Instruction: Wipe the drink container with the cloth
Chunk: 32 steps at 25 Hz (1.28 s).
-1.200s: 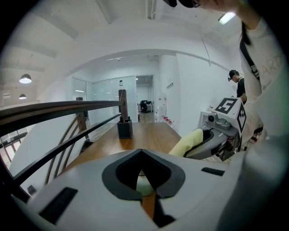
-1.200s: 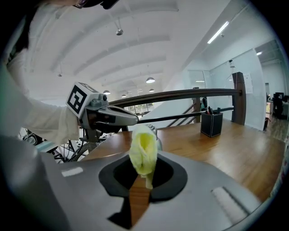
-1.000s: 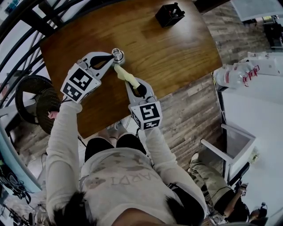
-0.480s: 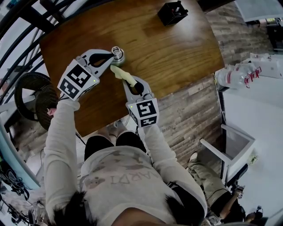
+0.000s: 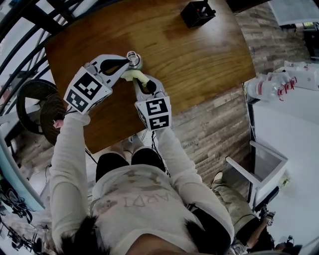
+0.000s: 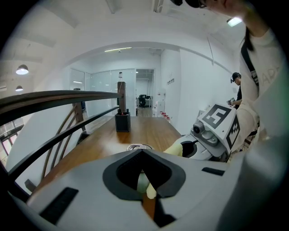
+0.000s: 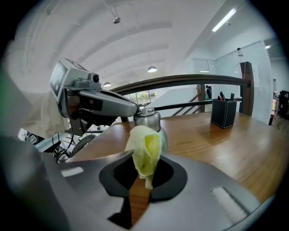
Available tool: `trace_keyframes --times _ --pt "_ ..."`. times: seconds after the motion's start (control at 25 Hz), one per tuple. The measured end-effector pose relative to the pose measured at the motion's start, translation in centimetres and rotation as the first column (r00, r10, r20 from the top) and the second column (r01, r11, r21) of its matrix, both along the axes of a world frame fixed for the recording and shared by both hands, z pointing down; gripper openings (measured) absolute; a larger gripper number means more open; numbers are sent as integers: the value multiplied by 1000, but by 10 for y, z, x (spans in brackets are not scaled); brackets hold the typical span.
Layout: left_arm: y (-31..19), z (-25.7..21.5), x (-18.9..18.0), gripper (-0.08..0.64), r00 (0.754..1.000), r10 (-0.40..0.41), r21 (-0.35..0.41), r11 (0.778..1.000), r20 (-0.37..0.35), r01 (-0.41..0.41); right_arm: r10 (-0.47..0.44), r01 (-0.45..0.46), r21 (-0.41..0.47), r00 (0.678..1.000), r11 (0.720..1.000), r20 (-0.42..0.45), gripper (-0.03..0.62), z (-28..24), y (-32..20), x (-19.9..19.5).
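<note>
Between the jaws of your right gripper (image 5: pixel 141 83) the yellow cloth (image 7: pixel 145 152) is pinched tight, and its free end stands up ahead of the jaws. Compared with a second ago, this gripper has come forward and to the left, closer to the bottle (image 5: pixel 132 60). The cloth, which then stretched out long between the two, now shows short and bunched against the bottle's near side. I judge that the wiping contact is only now made, so the stroke itself is still to do.

Your left gripper (image 5: pixel 125 64) is closed on the bottle near its neck. It holds the bottle upright on the front-left part of the worktop (image 5: pixel 199 60). This gripper has hardly shifted, which should help a steady wipe.

The bottle looks metallic, with a cap or ring on top. I cannot tell if it is closed, nor if anything is inside. Well apart, at the far edge of the worktop, a black holder (image 5: pixel 198 13) stands with some pens (image 7: pixel 221 96) in it.
</note>
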<state>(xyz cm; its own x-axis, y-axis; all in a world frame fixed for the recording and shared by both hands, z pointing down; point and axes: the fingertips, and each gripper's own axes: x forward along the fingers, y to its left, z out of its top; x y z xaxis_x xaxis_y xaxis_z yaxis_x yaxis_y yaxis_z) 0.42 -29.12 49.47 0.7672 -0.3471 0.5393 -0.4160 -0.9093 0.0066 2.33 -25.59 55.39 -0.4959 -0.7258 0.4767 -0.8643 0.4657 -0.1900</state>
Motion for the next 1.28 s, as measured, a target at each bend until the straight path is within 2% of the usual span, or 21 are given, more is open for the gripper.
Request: trace_keyframes --times 0.32,0.76,1.04,1.28 --pt "-2 3 -3 2 1000 0 -8 1000 -11 0 6 -7 -27 1000 1000 -16 48 9 -4 6" --pt "0 3 4 2 999 12 -17 1000 -30 -13 51 -54 -28 992 998 -112 48 21 -28 39" --pt "2 3 3 2 999 15 -22 1000 -35 -16 56 -60 -20 985 998 -163 46 30 -48 47" --pt "2 3 2 2 999 17 -27 999 -41 -18 66 -72 -30 985 997 -157 44 33 -47 45"
